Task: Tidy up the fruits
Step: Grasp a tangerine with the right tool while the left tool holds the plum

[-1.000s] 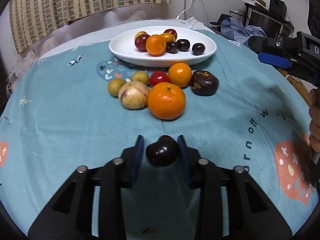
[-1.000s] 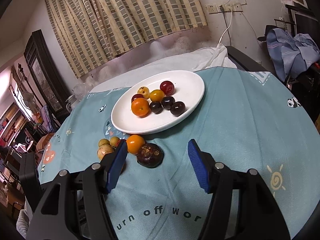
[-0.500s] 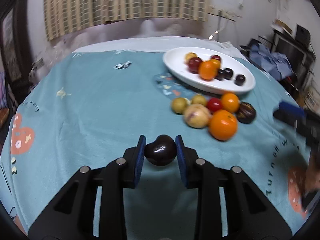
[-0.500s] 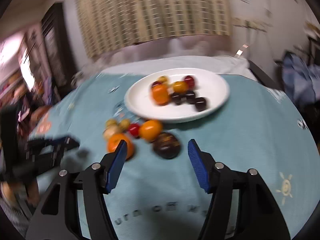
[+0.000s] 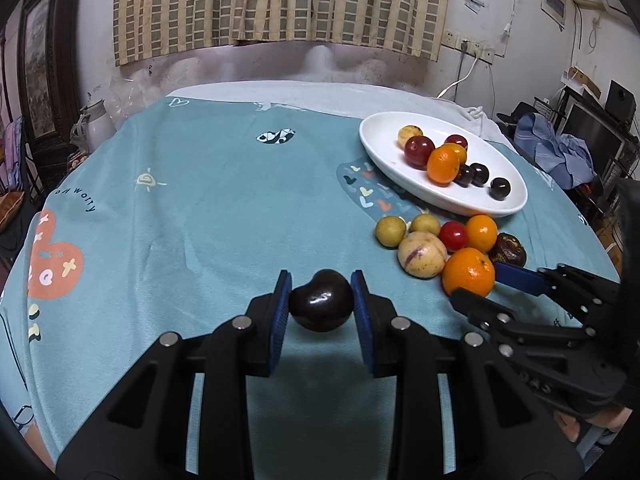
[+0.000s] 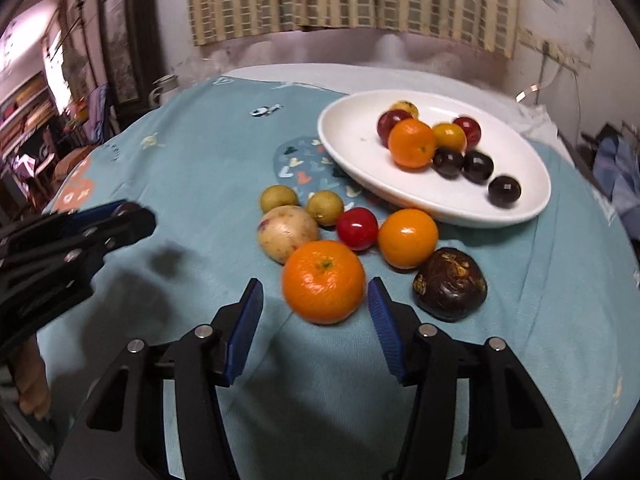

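On teal printed cloth (image 5: 208,200): oval white plate (image 5: 384,148), loose fruit beside it
Smooth glazed plate holds mixed round fruit, including three glossy dark plums (image 6: 476,168); right gripper (image 6: 316,312), jaws wide apart, flanks a dimpled large orange (image 6: 323,282) on the cloth; left gripper (image 5: 321,304) clamps a shiny dark plum (image 5: 321,306).

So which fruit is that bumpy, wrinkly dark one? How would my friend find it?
Start at the white plate on the blue tablecloth and look at the fruit heap just in front of it. The wrinkly fruit sits at the heap's right end, beside an orange. It is the only dark brown, rough-skinned one; its neighbours are smooth and bright.
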`<state>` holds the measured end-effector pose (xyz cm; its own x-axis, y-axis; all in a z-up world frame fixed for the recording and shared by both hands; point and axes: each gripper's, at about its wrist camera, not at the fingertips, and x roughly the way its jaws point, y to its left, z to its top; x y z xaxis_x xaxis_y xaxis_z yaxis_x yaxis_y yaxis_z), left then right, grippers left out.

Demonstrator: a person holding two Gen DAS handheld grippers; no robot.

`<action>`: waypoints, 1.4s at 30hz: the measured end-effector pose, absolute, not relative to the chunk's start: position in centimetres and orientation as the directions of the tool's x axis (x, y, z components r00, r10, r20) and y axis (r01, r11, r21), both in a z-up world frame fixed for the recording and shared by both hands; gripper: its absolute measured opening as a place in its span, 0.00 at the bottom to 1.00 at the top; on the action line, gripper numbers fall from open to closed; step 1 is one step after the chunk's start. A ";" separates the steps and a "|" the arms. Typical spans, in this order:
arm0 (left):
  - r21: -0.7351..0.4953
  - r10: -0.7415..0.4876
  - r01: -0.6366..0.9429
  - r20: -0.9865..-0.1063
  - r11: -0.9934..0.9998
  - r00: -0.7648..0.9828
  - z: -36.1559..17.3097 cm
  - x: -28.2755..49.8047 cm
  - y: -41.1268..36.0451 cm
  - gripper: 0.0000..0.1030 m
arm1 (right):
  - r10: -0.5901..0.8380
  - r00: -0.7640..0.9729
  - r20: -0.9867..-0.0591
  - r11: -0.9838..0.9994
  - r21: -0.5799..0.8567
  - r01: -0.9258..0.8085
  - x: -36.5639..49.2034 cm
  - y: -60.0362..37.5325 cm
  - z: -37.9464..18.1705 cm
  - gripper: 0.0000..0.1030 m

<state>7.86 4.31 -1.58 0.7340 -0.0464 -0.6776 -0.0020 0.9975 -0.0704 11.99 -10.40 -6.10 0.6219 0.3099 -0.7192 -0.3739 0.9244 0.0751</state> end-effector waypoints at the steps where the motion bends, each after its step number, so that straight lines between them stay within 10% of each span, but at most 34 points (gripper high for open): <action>1: -0.067 -0.047 0.002 -0.679 0.998 0.733 -1.6 7.9 4.1 0.30 | 0.314 0.617 -0.722 0.924 0.083 -0.372 12.2 -10.6 -6.3 0.50; 42: -0.009 -0.121 0.159 -0.689 0.987 0.714 -2.9 6.9 -1.0 0.30 | 0.330 0.717 -0.614 0.941 0.157 -0.299 6.6 -19.4 -3.4 0.42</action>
<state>6.87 -1.04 -2.86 0.7143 -0.1209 -0.6893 0.1586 0.9873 -0.0089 6.62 -19.41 -3.36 0.7165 0.3303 -0.6144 -0.2991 0.9412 0.1572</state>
